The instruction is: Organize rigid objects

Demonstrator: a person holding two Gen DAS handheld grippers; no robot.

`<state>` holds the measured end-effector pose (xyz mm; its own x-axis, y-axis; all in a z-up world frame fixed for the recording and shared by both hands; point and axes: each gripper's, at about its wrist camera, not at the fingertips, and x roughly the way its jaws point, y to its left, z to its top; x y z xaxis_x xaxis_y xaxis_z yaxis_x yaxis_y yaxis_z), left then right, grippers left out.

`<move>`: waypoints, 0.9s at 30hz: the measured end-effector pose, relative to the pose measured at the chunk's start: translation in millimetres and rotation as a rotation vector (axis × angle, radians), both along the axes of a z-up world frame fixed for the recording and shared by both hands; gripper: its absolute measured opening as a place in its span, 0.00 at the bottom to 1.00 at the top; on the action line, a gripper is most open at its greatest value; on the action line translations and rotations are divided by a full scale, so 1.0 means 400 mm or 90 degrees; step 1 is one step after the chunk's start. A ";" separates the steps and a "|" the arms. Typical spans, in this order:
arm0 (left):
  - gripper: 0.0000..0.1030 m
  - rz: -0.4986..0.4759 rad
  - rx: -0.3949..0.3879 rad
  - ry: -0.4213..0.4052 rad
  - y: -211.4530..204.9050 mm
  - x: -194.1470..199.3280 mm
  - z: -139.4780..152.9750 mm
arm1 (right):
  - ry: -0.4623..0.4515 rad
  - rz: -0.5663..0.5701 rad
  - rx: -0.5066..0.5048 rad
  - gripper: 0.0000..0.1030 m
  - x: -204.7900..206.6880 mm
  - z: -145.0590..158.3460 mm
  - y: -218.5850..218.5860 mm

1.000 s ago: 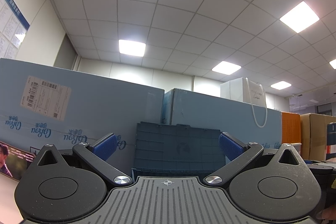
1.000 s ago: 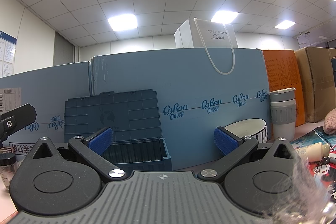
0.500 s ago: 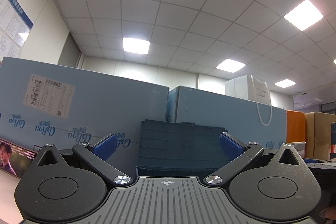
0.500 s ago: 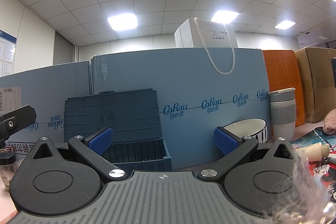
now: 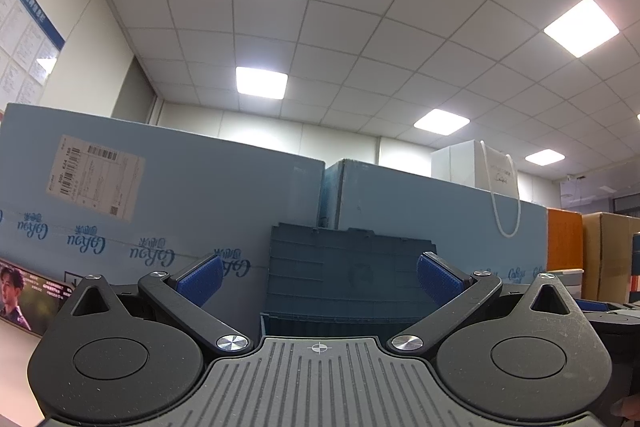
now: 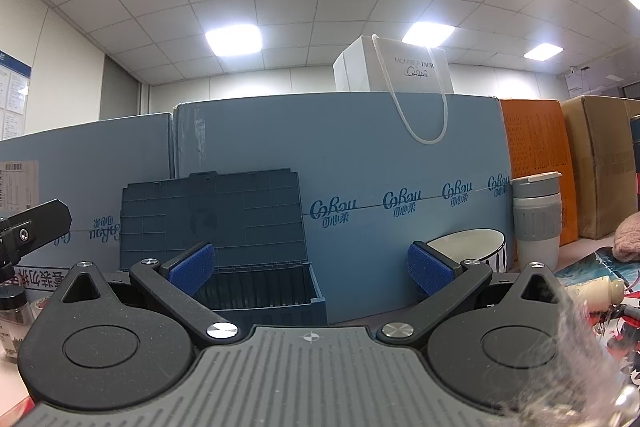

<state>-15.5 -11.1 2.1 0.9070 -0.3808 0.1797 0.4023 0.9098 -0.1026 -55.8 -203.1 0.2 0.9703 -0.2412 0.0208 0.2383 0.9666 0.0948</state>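
A dark blue plastic storage box (image 6: 256,287) stands open straight ahead, its ribbed lid (image 6: 212,219) leaning up against blue cartons; the lid also shows in the left wrist view (image 5: 348,275). My left gripper (image 5: 319,277) is open and empty, facing the box. My right gripper (image 6: 310,263) is open and empty, a little short of the box. A white bowl (image 6: 468,247), a grey-and-white cup (image 6: 536,219) and a cream bottle (image 6: 596,291) stand to the right. A small dark-capped jar (image 6: 12,307) stands at far left.
Tall blue cartons (image 6: 400,167) wall off the back, with a white paper bag (image 6: 400,71) on top. An orange box (image 6: 536,171) and a brown carton (image 6: 600,163) stand at right. A pink cloth (image 6: 628,235) and printed sheets (image 6: 600,267) lie at right.
The left wrist view has tilted upward a little, showing more ceiling; the box lid sits lower in it. The right gripper has not moved. Both stay open.
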 end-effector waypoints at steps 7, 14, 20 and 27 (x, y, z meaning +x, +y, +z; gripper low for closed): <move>1.00 0.026 -0.008 0.028 0.006 0.013 -0.001 | -0.001 0.000 -0.009 1.00 -0.001 0.001 0.004; 1.00 0.064 -0.005 0.041 0.006 0.018 0.000 | 0.004 -0.012 -0.046 1.00 0.001 0.002 0.030; 1.00 0.103 0.002 0.051 0.004 0.021 0.000 | 0.000 -0.016 -0.059 1.00 -0.002 0.003 0.035; 1.00 0.109 0.021 0.034 -0.010 0.009 0.001 | 0.001 -0.023 -0.057 1.00 -0.002 0.002 0.035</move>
<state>-11.9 -15.0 2.6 0.9671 -0.2242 0.1202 0.2354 0.9678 -0.0890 -56.6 -189.2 1.0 0.9609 -0.2734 0.0428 0.2733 0.9619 0.0085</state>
